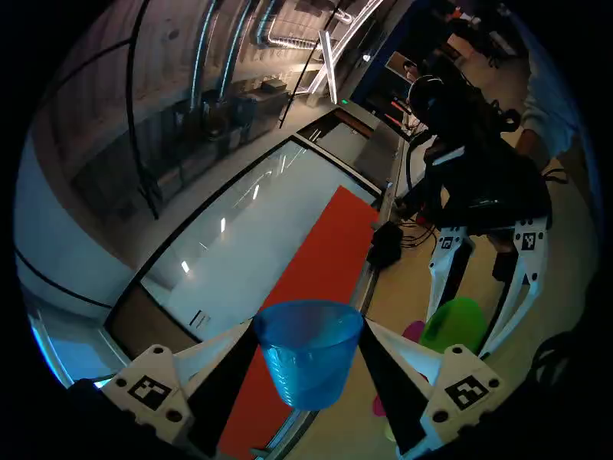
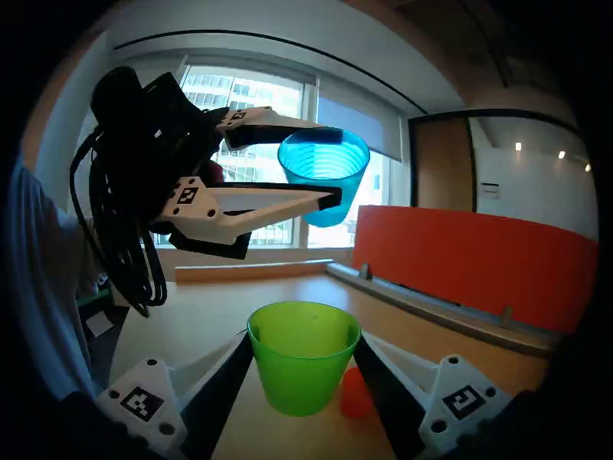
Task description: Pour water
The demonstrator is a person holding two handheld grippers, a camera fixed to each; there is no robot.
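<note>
Your left gripper (image 1: 308, 341) pinches a ribbed, see-through blue cup (image 1: 306, 372), bottom centre of the left gripper view; your right gripper (image 2: 304, 345) clamps a smooth, tapered green cup (image 2: 303, 379), bottom centre of the right gripper view.

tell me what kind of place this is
Most likely an office or lab workspace: big windows onto city buildings, a long wooden desk with an orange divider panel, and exposed ducts on the ceiling.
</note>
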